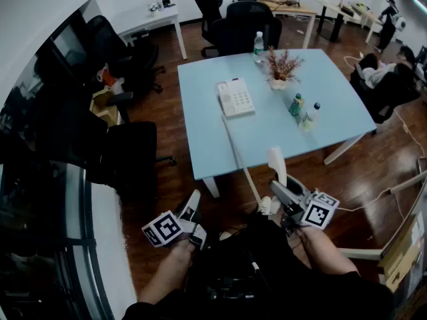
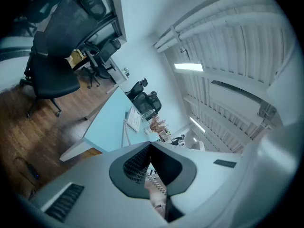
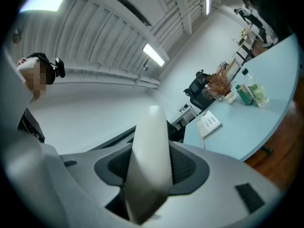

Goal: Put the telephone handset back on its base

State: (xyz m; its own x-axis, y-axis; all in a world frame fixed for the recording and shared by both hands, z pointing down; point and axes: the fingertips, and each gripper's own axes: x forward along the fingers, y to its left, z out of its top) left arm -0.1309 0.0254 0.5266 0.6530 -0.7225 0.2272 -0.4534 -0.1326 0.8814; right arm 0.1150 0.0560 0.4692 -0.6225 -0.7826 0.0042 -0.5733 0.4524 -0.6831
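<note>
The white telephone base (image 1: 235, 99) lies on the light-blue table (image 1: 213, 145), left of its middle. Its coiled cord (image 1: 243, 162) runs off the near edge down to the white handset (image 1: 277, 163). My right gripper (image 1: 279, 191) is shut on the handset (image 3: 151, 127), which stands upright between the pads, below the table's near edge. In the right gripper view the base (image 3: 209, 124) shows beyond the handset. My left gripper (image 1: 195, 199) hangs to the left over the wooden floor, jaws together and empty. The left gripper view looks toward the table and the base (image 2: 134, 121).
A pot of dried flowers (image 1: 280, 69), a water bottle (image 1: 259, 45) and two small bottles (image 1: 303, 110) stand on the table's right half. Black office chairs (image 1: 243, 22) ring it. A white desk (image 1: 155, 20) is at the back left, and people sit at the far right.
</note>
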